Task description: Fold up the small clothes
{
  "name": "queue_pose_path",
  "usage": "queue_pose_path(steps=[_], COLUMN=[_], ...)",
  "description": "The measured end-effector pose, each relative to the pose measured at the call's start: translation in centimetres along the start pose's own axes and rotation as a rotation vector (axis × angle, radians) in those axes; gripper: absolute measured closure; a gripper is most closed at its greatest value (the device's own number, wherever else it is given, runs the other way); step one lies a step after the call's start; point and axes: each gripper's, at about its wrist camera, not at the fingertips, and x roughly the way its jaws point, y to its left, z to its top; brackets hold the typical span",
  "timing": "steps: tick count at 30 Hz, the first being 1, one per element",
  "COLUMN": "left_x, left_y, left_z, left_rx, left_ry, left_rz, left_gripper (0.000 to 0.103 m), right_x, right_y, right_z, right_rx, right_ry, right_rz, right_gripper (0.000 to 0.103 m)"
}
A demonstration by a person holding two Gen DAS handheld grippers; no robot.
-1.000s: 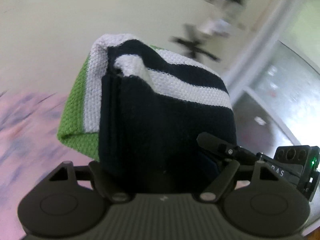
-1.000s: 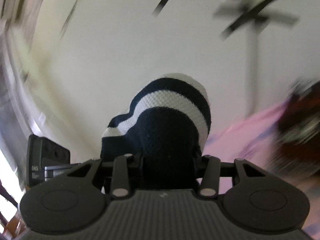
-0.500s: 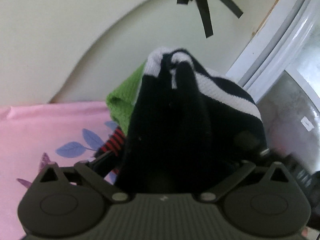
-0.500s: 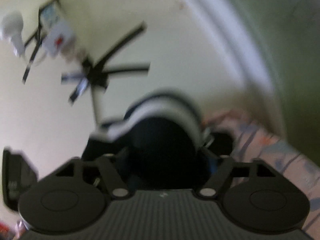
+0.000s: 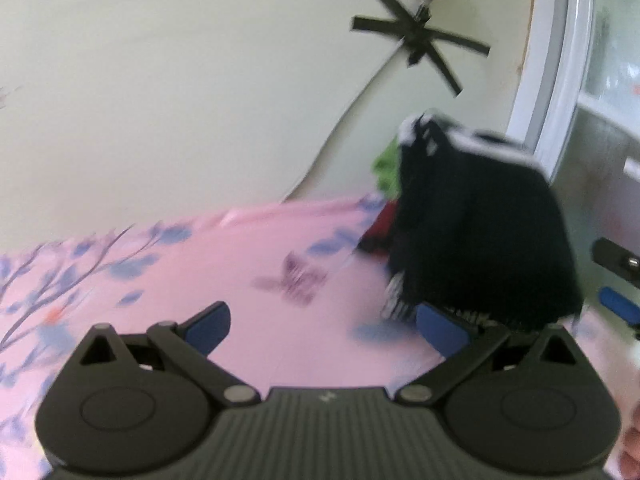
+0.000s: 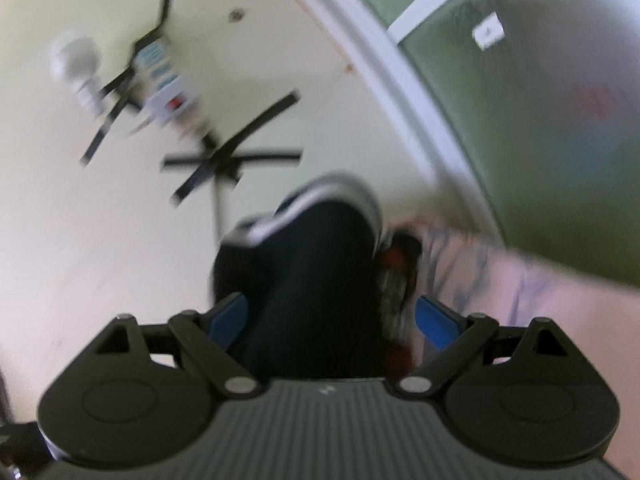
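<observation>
- In the left wrist view, our left gripper [image 5: 324, 326] has its jaws spread wide apart with only the pink sheet [image 5: 248, 256] between them; nothing is held.
- The folded dark garment [image 5: 480, 232], navy with white stripes, stands ahead and to the right of that gripper, its lower edge just beside the right-hand blue pad [image 5: 442, 330]. We cannot tell whether cloth and pad touch, since the picture is blurred.
- In the right wrist view, our right gripper [image 6: 332, 316] has just been opening. The same dark garment [image 6: 304, 276] sits between its jaws, and a visible gap separates the cloth from the right-hand blue pad [image 6: 436, 322]. The left-hand pad is close against the cloth, but we see no squeeze.
- The garment rests at the far edge of the pink sheet, near the pale wall [image 5: 180, 100] and the white door frame [image 5: 556, 80].
- Only the left view shows the green cloth [image 5: 386, 168] behind the garment and a part of the other gripper [image 5: 618, 276] at the right edge.
- Only the right view shows a white bulb [image 6: 74, 60] on the wall.
- Both views show red and black cloth [image 5: 378, 232] under or beside the garment, and crossed strips of black tape [image 5: 420, 38] on the wall.
- Our count: two grippers, four blue pads, one striped garment, one pink sheet.
</observation>
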Motion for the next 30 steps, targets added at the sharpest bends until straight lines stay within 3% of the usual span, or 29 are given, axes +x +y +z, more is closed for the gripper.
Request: queue_pose_path(steps=[8,16,19,30], left_x=[-4.2,-6.9,-7.4,-7.9], left_y=[3.6,6.1,6.4,6.4], left_z=[-6.6,-11.0,-11.5,-12.1], left_rx=[0.002,-0.006,-0.016,-0.015], left_ry=[0.030,0.021,0.016,-0.009], left_rz=[0.095,0.133,0.121,0.120], left_gripper=[0.000,0.000,0.000,0.000], right_x=[-4.5,-6.5,-7.6,-7.8], right_y=[3.2,5.7,6.3,6.0], right_z=[-8.0,-12.8,-13.4,-13.7], right_rx=[-0.002,-0.060,-0.095,-0.055], right_ry=[0.134,0.183,0.145,0.127], right_rz=[0.032,0.003,-0.006,-0.049], right_gripper=[0.013,0.013,0.013,0.011])
